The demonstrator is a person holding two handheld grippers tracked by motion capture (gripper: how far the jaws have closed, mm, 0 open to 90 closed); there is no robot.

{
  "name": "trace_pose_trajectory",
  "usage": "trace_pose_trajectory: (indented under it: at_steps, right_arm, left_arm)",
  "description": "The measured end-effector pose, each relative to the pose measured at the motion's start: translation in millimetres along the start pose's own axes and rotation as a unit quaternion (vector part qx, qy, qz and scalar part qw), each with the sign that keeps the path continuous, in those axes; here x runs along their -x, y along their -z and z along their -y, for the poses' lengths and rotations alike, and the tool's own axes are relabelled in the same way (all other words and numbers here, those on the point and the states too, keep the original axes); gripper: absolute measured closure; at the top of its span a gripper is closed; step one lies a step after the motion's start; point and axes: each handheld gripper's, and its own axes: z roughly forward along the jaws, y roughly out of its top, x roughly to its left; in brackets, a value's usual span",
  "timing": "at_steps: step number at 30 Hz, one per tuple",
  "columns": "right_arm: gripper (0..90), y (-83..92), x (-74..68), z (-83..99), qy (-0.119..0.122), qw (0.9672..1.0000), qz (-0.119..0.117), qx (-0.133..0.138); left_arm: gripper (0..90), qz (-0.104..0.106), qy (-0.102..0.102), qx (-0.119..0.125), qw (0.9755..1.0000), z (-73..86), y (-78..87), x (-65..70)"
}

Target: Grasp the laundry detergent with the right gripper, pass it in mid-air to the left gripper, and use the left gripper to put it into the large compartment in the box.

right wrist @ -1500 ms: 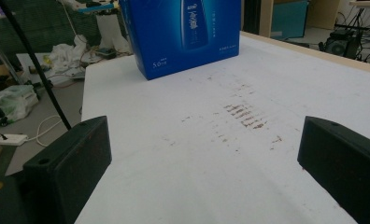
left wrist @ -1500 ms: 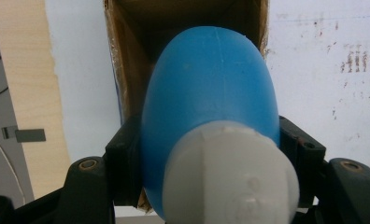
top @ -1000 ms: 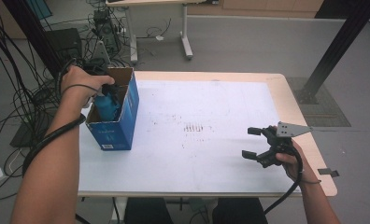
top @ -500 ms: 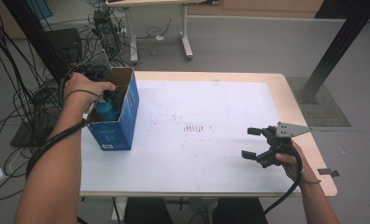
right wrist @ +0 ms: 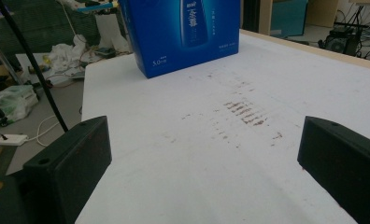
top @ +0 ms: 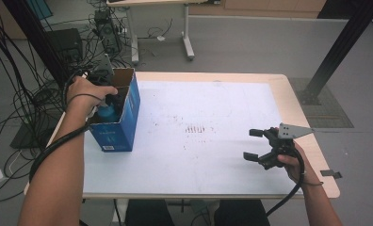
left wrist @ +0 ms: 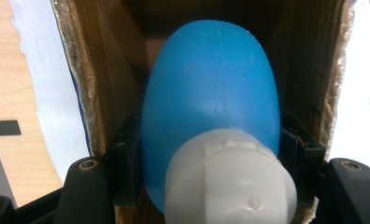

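The blue bottle (left wrist: 211,84) is a smooth, rounded plastic body with a dull sheen and faint scuffs, topped by a white ribbed screw cap (left wrist: 230,179) of matte plastic. It sits inside the open-topped cardboard box (top: 123,117), which stands upright near the left edge of the table (top: 312,122). In the left gripper view the box interior shows raw brown corrugated board, with ragged, fibrous cut edges along the rim (left wrist: 71,70). The outer faces are glossy blue printed card bearing a bottle picture and white lettering, read in the right gripper view (right wrist: 188,32).

The left gripper (top: 110,101) reaches down into the box mouth. Its two black jaws are clamped against opposite sides of the bottle just below the cap, grasping it. The bottle is still within the box walls; whether its base rests on the box floor cannot be told.

The right gripper (top: 260,145) is held low over the right part of the table, well apart from the box. Its blocky black jaws stand spread wide with nothing between them, and a grey three-cornered plate sits on top.

The table carries a white sheet (top: 213,103), matte and flat, marked with a patch of short brownish streaks (right wrist: 244,114) near its centre. The wooden tabletop edge shows pale and rounded at the corners.
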Motion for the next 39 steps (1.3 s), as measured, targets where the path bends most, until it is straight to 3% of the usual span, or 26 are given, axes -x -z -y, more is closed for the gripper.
trace_pose_trajectory:
  at_steps: [39]
  right_arm:
    - [3.0, -0.3, -0.3, 0.8, -0.001, 1.0000, 0.000, 0.001]
  left_arm:
    - [37.3, 0.001, -0.002, 0.001, 1.0000, -0.2, -3.5, -1.1]
